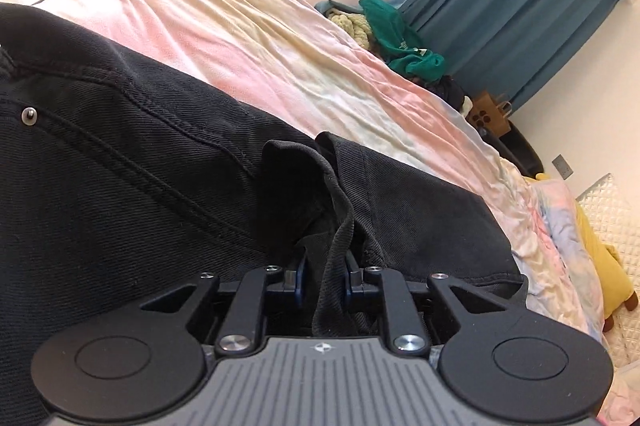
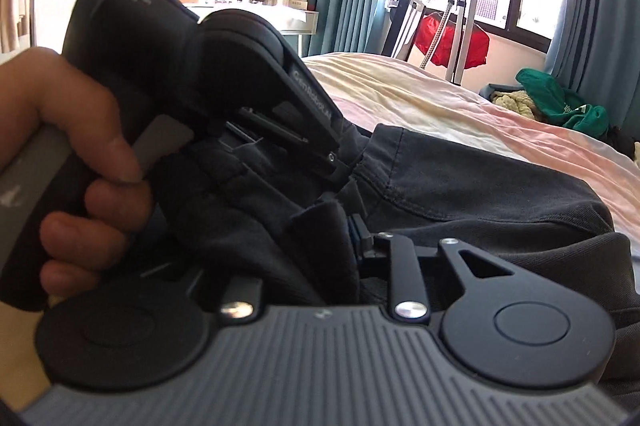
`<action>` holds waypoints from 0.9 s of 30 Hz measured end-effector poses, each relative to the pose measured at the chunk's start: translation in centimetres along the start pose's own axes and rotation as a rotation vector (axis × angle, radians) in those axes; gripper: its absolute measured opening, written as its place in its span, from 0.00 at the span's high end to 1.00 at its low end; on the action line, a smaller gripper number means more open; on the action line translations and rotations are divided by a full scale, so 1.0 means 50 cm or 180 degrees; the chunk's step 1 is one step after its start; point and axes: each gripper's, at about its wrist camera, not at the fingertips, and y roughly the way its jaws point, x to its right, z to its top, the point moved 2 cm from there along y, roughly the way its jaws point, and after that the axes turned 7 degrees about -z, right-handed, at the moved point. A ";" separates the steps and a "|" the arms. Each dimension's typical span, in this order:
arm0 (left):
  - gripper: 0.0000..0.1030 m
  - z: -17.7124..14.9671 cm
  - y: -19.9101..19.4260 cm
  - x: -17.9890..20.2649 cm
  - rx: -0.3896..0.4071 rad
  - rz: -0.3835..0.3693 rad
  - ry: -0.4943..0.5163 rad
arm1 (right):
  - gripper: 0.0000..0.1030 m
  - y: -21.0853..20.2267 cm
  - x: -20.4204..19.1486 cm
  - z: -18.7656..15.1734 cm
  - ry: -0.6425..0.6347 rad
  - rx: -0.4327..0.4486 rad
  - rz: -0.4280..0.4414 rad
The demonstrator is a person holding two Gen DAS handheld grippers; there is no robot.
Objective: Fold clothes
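A bed [image 1: 248, 37] with a pink-and-cream sheet carries black jeans [image 1: 120, 153]; a clothes pile [image 1: 400, 37] sits at its far edge.

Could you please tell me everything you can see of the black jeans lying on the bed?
The black jeans look like faded black denim with double-stitched seams and a silver rivet. They lie bunched and creased on the pink-and-cream bedsheet. The left gripper is shut on a folded edge of the fabric, and the right gripper pinches another bunched edge close by. Their full shape cannot be seen.
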 end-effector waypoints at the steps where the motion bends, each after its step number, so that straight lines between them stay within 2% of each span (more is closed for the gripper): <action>1: 0.72 0.001 -0.006 -0.002 0.0028 0.0020 -0.0020 | 0.64 -0.002 0.003 0.003 0.0055 -0.0010 0.0050; 2: 0.69 0.001 -0.012 -0.005 0.0057 0.0037 -0.0047 | 0.59 -0.004 0.007 0.006 0.0113 -0.0019 0.0097; 4: 0.67 -0.001 -0.023 -0.010 0.0110 0.0056 -0.0099 | 0.39 -0.011 0.009 0.005 0.0279 -0.0025 0.0122; 5: 0.67 -0.002 -0.030 -0.010 0.0130 0.0093 -0.0088 | 0.36 -0.014 0.009 0.001 0.0352 -0.0046 0.0137; 7: 0.60 -0.005 -0.054 -0.005 0.0184 0.0184 -0.0045 | 0.26 -0.020 0.007 0.000 0.0416 -0.0097 0.0211; 8: 0.55 -0.008 -0.072 -0.001 0.0254 0.0235 -0.0035 | 0.26 -0.025 0.005 0.000 0.0435 -0.0116 0.0258; 10: 0.55 -0.015 -0.098 0.009 0.0376 0.0286 0.0009 | 0.24 -0.045 0.004 0.006 0.0419 -0.0100 0.0317; 13: 0.55 -0.023 -0.137 0.040 0.0422 0.0409 0.0160 | 0.20 -0.084 0.005 0.014 0.0446 -0.0024 0.0392; 18: 0.46 -0.048 -0.219 0.099 0.0501 0.0498 0.0525 | 0.20 -0.151 0.023 0.027 0.0627 0.0090 0.0431; 21: 0.45 -0.066 -0.274 0.128 0.0511 0.0553 0.0703 | 0.20 -0.187 0.050 0.036 0.0863 0.0155 0.0456; 23: 0.45 -0.079 -0.321 0.133 0.0536 0.0447 0.0641 | 0.20 -0.199 0.068 0.046 0.0948 0.0166 0.0459; 27: 0.36 -0.091 -0.395 0.121 0.0569 0.0385 0.0409 | 0.20 -0.227 0.115 0.058 0.1085 0.0299 0.0204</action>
